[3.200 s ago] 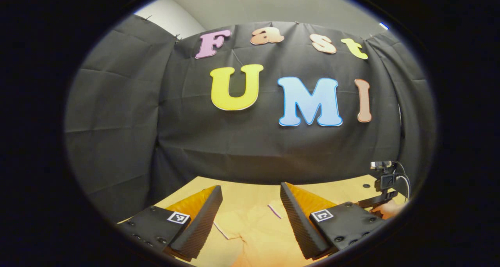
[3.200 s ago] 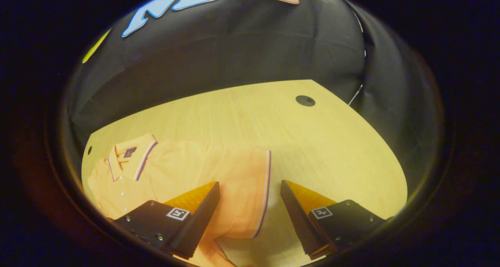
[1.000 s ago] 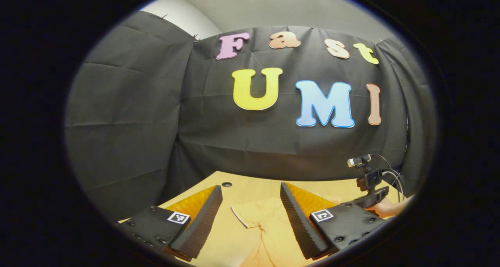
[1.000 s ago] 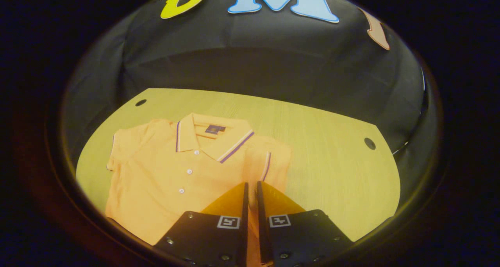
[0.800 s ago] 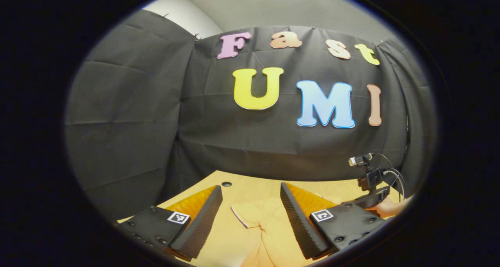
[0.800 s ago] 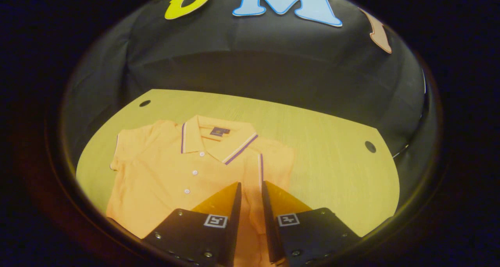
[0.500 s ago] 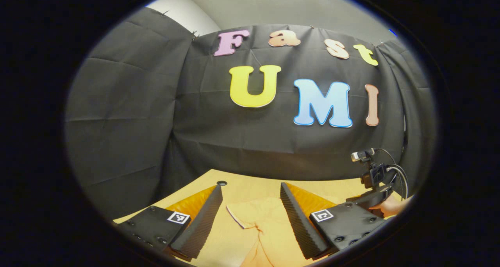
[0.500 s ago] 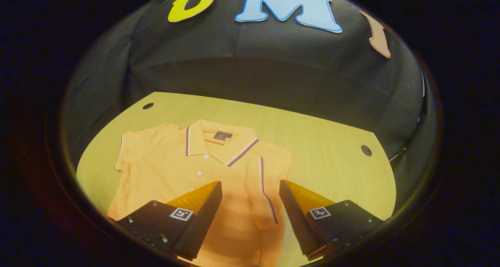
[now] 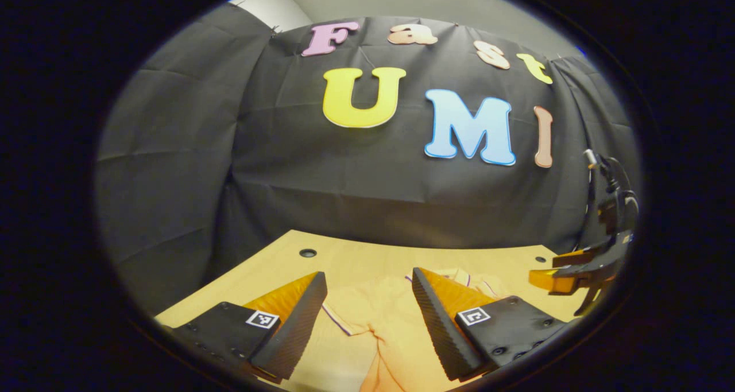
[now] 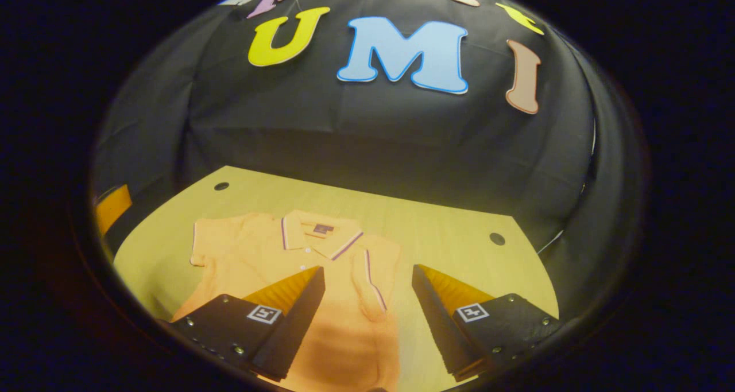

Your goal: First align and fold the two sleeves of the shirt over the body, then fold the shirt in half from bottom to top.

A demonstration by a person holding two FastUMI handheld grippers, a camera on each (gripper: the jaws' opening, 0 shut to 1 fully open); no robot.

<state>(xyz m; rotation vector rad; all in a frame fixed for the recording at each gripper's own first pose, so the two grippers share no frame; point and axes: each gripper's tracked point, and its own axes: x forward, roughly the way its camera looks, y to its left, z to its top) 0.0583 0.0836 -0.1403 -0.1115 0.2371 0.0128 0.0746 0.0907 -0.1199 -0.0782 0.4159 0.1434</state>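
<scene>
Both grippers, right (image 10: 367, 306) and left (image 9: 367, 314), gape empty above the orange polo shirt (image 10: 298, 266); its folded sleeve (image 10: 373, 277) could spring back if nudged.

Your left gripper (image 9: 367, 314) carries two wedge-shaped fingers (image 9: 293, 329) with ribbed inner faces, each seated in a flat black block bearing a small square black-and-white marker and round screw heads. Your right gripper (image 10: 367, 311) is built alike, its markers of a different pattern. Seen from the left gripper view, the right one has a black body with looping dark cables above it.
</scene>
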